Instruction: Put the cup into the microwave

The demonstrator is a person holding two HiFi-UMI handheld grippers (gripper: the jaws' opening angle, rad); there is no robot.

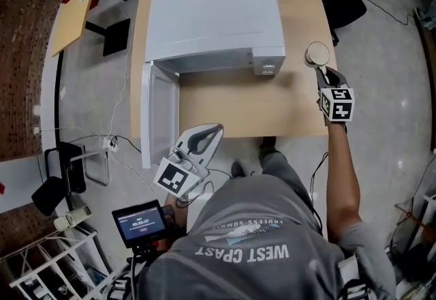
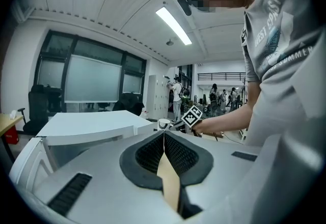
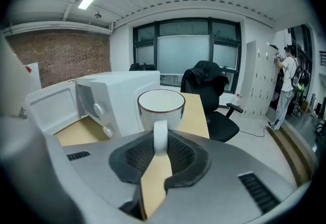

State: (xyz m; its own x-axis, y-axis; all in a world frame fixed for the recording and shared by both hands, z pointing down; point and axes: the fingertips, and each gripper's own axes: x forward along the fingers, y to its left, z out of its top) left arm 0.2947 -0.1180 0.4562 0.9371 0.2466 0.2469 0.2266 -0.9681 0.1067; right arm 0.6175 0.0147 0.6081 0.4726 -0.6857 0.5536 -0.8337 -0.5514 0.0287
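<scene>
At the right end of the table (image 1: 225, 104), just beside the knob side of the microwave (image 1: 214, 22), the cup (image 1: 317, 54) was found in the right gripper (image 1: 323, 72). It was taken by the handle (image 3: 160, 136) alone. The jaws were closed most of the way onto that thin loop, with the pads pressed on either side of it. The cup body was thereby left projecting ahead of the fingertips, presumably so that it could enter the cavity first. It was held upright, mouth up.

The cup was noted as white, round and glossy, with a thin dark line at the rim. The inside was seen to be empty. Whether its base was clear of the tabletop could not be settled, as the base was hidden by the gripper body.

The microwave door (image 1: 158, 111) was swung fully open toward the left, so the cavity was judged accessible from the front. The left gripper (image 1: 204, 136) was held low near the door's free edge, with its jaws pressed together on nothing. It was probably parked there to stay out of the cup's path.
</scene>
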